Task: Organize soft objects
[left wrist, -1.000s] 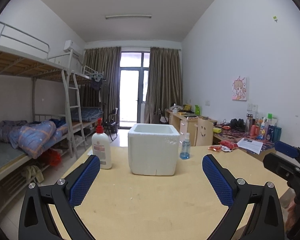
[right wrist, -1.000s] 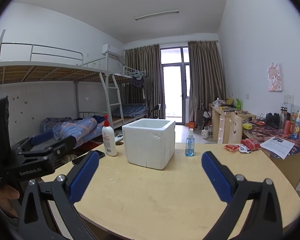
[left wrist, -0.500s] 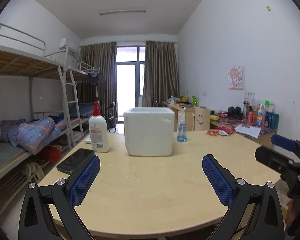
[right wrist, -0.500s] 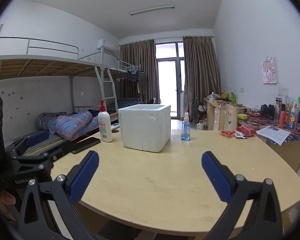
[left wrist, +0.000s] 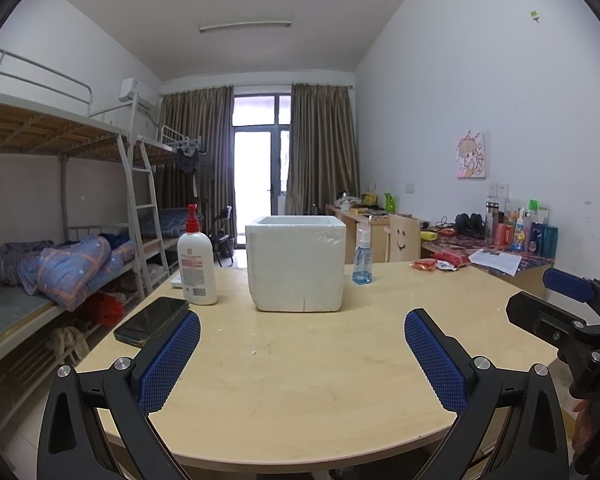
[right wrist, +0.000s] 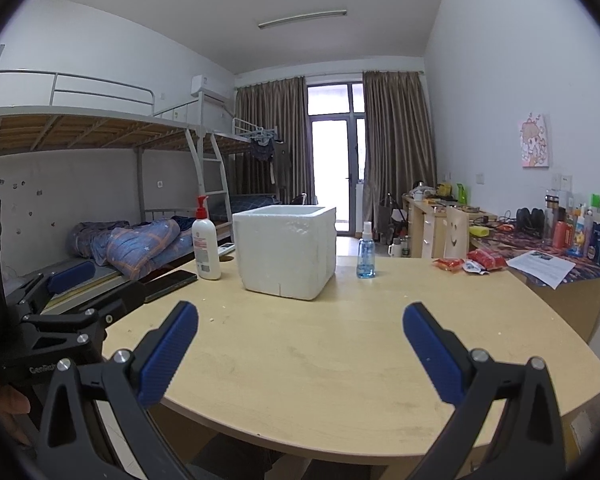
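Both hand-held grippers have pulled back toward the near edge of the surface point(left wrist: 300, 380) — left hand-held gripper point(left wrist: 302, 354) and right hand-held gripper point(right wrist: 300, 346) gape apart, empty. The foam box point(left wrist: 296, 262) stands at twelve o'clock; no soft object is in reach yet.

The left claw point(left wrist: 302, 354) is held level with its blue pads wide apart, gripping nothing. The right claw point(right wrist: 300, 350), at its 3 o'clock, is equally spread and empty.
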The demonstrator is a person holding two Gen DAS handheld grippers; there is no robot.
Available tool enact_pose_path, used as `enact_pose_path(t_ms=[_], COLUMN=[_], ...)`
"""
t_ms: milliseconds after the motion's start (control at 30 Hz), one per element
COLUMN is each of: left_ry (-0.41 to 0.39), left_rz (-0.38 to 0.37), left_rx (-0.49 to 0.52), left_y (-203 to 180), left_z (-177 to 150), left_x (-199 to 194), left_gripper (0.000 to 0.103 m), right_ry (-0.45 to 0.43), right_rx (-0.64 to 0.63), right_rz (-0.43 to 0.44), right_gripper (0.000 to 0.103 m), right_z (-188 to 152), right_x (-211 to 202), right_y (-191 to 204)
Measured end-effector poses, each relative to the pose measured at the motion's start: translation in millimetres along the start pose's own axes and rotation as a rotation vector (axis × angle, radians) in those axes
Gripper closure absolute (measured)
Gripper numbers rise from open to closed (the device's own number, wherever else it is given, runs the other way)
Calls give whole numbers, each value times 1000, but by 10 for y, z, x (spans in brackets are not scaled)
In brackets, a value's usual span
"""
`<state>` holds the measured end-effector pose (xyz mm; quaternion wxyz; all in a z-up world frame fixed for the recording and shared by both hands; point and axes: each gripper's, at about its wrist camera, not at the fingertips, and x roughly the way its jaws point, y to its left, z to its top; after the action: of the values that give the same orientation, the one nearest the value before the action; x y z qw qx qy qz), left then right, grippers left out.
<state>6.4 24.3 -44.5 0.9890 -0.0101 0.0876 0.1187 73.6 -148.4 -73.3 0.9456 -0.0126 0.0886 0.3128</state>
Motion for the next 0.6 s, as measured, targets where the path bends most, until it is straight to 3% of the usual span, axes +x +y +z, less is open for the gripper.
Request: enact_pose_path(t_ms=[600], left_ry=[-6], left_rz=[6], left_rx=[-7], left_y=[31], left_z=[8], left_x=[-15], left_gripper=[1], right_ry=[-2], right_rx=[6], right_rz=[-2], right_gripper=[0], right_z=[-5], right_x=[0], right_y=[-20])
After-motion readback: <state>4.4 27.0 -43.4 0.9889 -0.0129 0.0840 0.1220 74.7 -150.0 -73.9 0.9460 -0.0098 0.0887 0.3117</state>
